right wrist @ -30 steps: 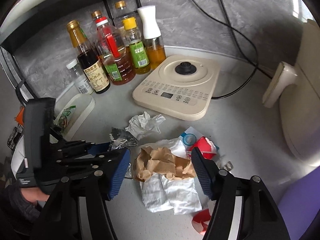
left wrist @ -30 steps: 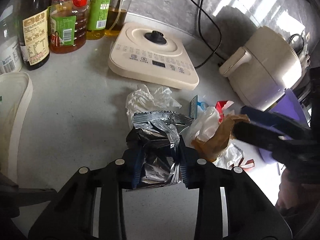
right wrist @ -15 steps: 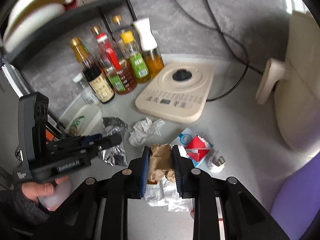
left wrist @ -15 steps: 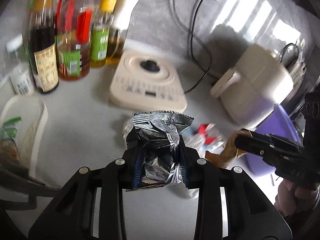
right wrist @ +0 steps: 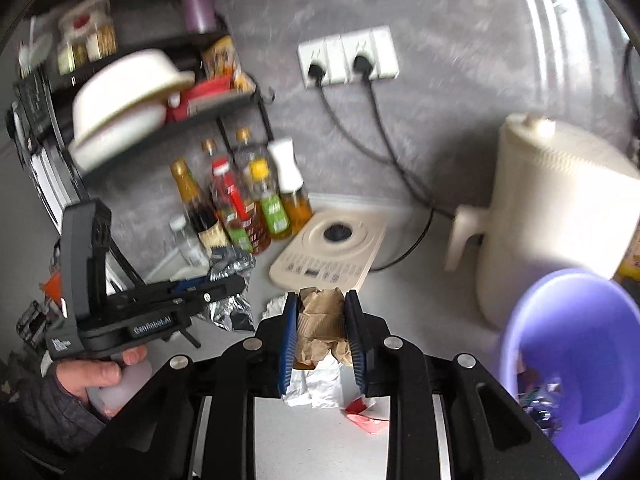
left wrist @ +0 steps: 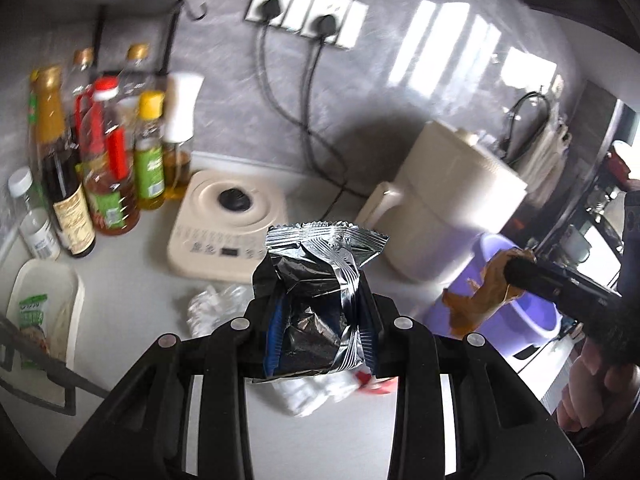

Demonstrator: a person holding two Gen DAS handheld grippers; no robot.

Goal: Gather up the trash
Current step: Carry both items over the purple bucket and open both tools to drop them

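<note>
My left gripper (left wrist: 320,332) is shut on a crumpled silver foil snack wrapper (left wrist: 320,276) and holds it high above the counter; it also shows in the right wrist view (right wrist: 230,300). My right gripper (right wrist: 322,336) is shut on a crumpled brown paper (right wrist: 320,328), also lifted; the paper shows in the left wrist view (left wrist: 478,296) near a purple bin (left wrist: 520,320). The purple bin (right wrist: 576,360) sits at the right with trash inside. White tissue (left wrist: 212,308), white paper (right wrist: 316,388) and a red scrap (right wrist: 366,416) lie on the counter below.
A cream induction cooker (left wrist: 228,224) and a cream appliance (left wrist: 452,216) stand at the back, with cords to wall sockets (left wrist: 304,12). Several sauce bottles (left wrist: 112,160) stand at the left under a shelf rack (right wrist: 152,92). A white tray (left wrist: 44,312) lies at the left.
Both grippers have risen well above the counter with their trash. The right gripper closed on the brown paper and lifted it toward the purple bin. The view is motion-blurred.
</note>
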